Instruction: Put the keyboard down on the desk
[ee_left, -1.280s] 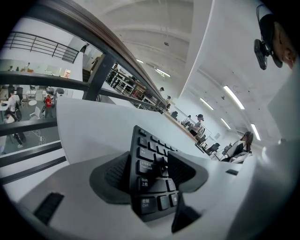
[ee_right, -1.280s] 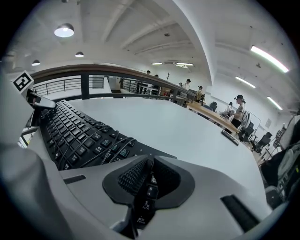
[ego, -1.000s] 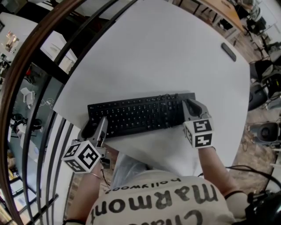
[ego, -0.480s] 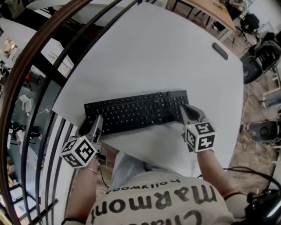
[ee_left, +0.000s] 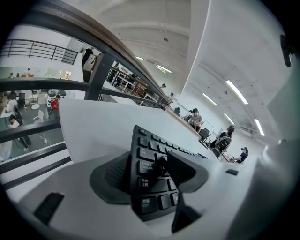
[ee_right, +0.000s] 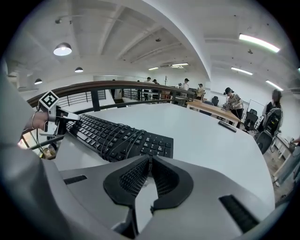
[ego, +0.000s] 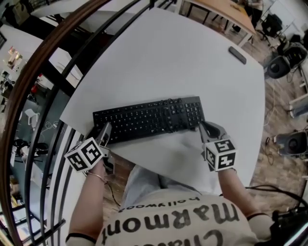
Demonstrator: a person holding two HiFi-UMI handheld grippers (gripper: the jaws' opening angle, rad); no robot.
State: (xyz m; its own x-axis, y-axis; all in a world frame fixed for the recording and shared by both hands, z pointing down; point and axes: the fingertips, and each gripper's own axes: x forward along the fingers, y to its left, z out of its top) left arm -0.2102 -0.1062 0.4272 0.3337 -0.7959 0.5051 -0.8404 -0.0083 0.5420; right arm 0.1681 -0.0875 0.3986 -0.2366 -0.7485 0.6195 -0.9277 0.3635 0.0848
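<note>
Keyboard (ego: 149, 117) looks stiff and light to us, best held by its ends; our left tongs (ego: 104, 130) pinch its left end, our right tongs (ego: 205, 126) are shut and empty.

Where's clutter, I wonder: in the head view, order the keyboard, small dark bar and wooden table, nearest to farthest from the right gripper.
1. The keyboard, just left of the right gripper.
2. The small dark bar, far right on the desk.
3. The wooden table, beyond the desk.
</note>
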